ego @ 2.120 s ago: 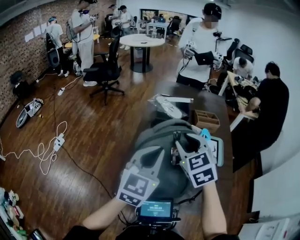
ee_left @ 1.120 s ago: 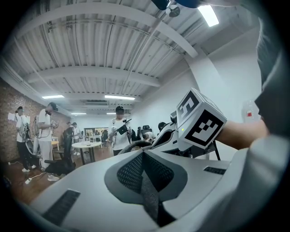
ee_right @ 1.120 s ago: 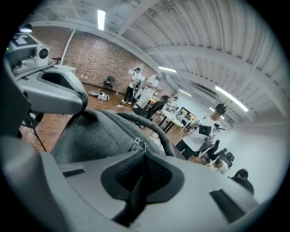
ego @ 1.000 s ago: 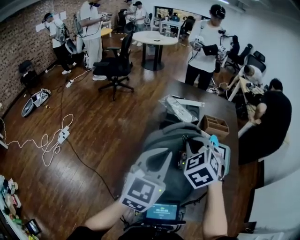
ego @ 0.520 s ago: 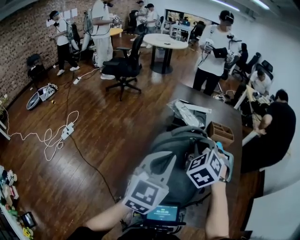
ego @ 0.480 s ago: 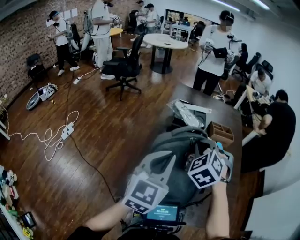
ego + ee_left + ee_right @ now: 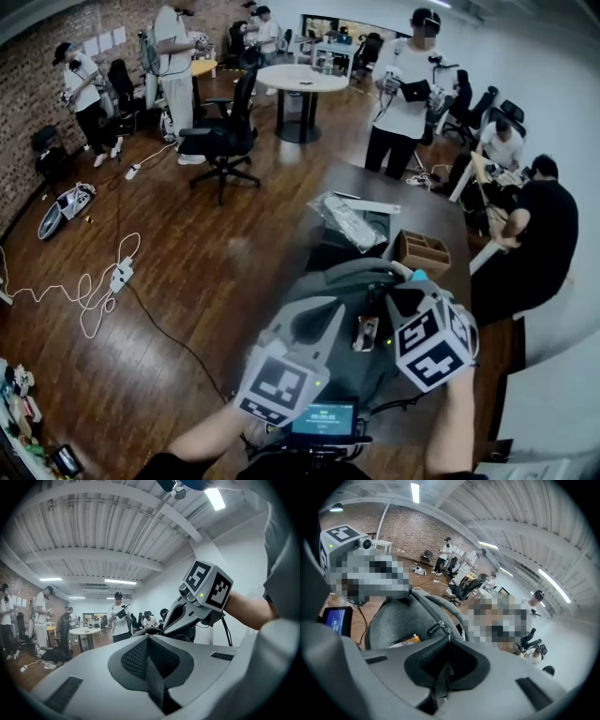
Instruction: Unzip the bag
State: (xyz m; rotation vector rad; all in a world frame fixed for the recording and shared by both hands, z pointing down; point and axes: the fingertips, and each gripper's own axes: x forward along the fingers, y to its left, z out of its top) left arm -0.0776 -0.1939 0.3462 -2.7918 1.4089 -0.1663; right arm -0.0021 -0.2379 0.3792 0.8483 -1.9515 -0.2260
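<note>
Unzipping looks partly done: the grey fabric backpack (image 7: 323, 281), at the 6 o'clock end of the dark counter (image 7: 422, 211), gapes enough to show a coloured packet (image 7: 364, 333), with zip seemingly left to run. The right claw (image 7: 447, 637), clamped on the black zipper pull (image 7: 436, 629), has drawn toward 4 o'clock since half a second ago. The left claw (image 7: 149, 637), shut tight, appears to pinch the bag's webbing at 7 o'clock.

Grey left gripper (image 7: 320, 313), grey right gripper (image 7: 393, 302), black-and-white marker cubes (image 7: 278, 385), green light (image 7: 202, 595)
</note>
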